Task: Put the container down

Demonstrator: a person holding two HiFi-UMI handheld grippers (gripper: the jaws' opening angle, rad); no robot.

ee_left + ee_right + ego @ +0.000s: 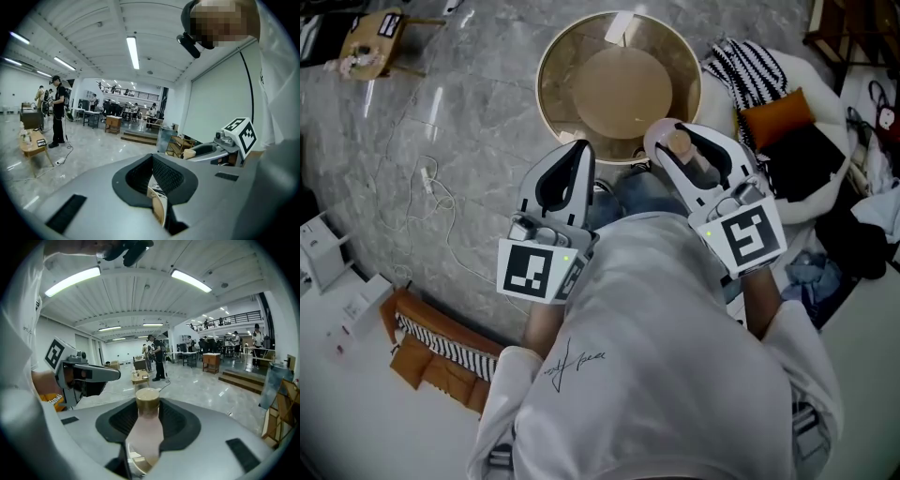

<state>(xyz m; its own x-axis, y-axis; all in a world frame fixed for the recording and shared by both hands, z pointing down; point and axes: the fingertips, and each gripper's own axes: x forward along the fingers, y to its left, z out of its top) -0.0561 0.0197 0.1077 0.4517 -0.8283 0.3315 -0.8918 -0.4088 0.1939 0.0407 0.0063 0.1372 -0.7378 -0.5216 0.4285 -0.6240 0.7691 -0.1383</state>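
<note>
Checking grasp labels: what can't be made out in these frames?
- Base of the pale pink bottle with tan cap: hidden inside the right gripper, right gripper view and head view.
- Near rim of the round beige rimmed surface: covered by the left gripper and right gripper, head view.
- Floor beneath the grippers: blocked by the person's white shirt, head view.

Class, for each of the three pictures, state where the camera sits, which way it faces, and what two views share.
Head view: on the person's head, facing steeply down at the round table; shows the shirt, left gripper and right gripper.
Left gripper view: on the left gripper, looking along its shut, empty jaws into a hall; shirt at right.
Right gripper view: on the right gripper, looking along jaws shut on the container; shirt at left.
Shared: each gripper view catches the other gripper.
</note>
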